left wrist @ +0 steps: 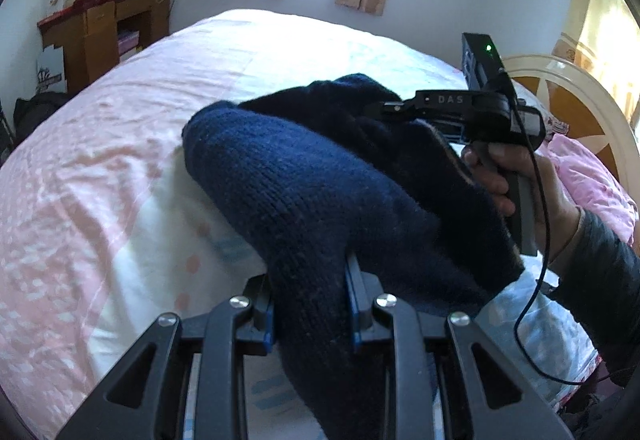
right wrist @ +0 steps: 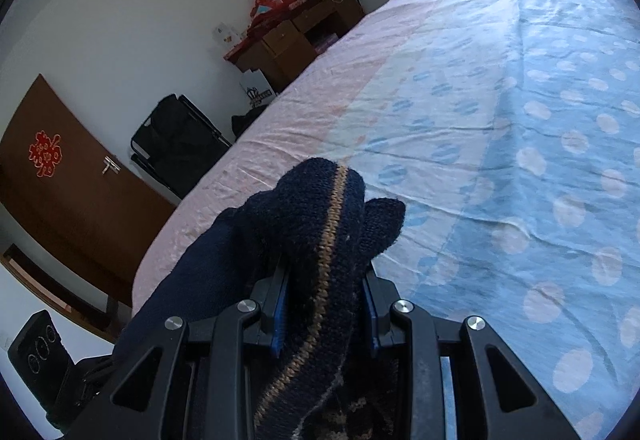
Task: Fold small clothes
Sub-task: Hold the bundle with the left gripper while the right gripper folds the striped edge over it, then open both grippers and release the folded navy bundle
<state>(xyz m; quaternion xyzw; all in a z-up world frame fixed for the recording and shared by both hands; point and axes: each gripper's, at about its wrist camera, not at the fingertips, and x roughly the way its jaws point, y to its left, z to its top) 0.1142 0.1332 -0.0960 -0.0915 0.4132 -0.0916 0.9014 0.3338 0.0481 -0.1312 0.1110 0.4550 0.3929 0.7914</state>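
Observation:
A dark navy knitted garment (left wrist: 312, 192) hangs in the air above the bed, held by both grippers. My left gripper (left wrist: 310, 304) is shut on one thick knitted part of it. In the left wrist view the right gripper (left wrist: 384, 108) reaches in from the right, its tips buried in the cloth, with the person's hand on its handle. In the right wrist view my right gripper (right wrist: 326, 304) is shut on a bunched part of the garment (right wrist: 320, 224) that has a tan stripe (right wrist: 332, 232). The garment hides both pairs of fingertips.
The bed (left wrist: 120, 160) has a pink, white and blue dotted sheet (right wrist: 520, 160). A wooden headboard (left wrist: 580, 108) and a pink pillow (left wrist: 588, 176) lie at the right. A cluttered wooden desk (left wrist: 100, 28), a black folding chair (right wrist: 180, 144) and a brown door (right wrist: 60, 176) stand beyond the bed.

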